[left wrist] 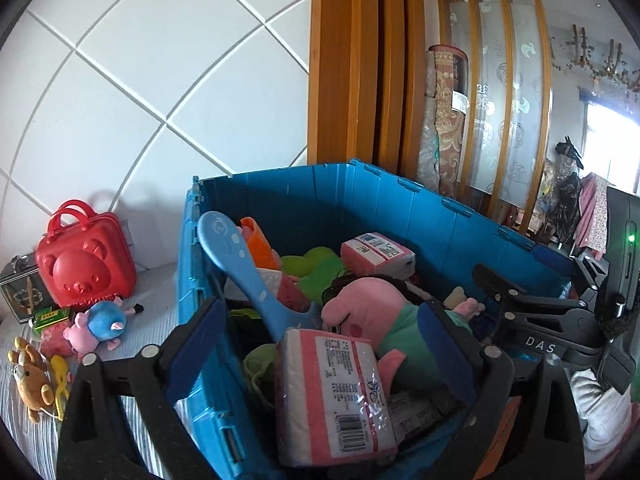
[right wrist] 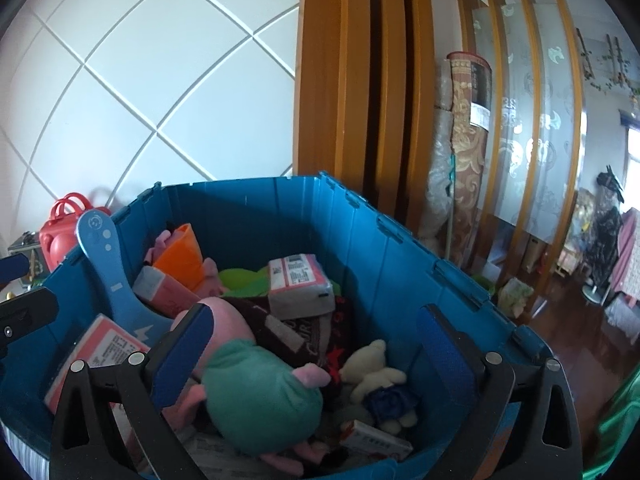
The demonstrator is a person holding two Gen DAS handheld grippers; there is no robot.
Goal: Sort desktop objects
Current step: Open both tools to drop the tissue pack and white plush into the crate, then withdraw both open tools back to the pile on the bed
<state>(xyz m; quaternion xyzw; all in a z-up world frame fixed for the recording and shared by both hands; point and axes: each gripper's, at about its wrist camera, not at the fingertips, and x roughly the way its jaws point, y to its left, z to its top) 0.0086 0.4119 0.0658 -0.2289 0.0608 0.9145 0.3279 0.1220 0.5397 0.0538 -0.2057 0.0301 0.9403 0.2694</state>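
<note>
Both hand-held grippers, left and right, hang released over the blue crate, the pig plush lying inside it (apparently a drop-off). Next: toys beside the crate's left wall, like the small plush.

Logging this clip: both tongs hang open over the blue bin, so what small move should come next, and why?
Probably swing the left tongs out to the small blue-and-pink plush lying outside the blue bin. Both it and the right tongs are open and hold nothing; the pink pig plush already lies in the bin, while toys beside the red bear case remain unsorted.
</note>
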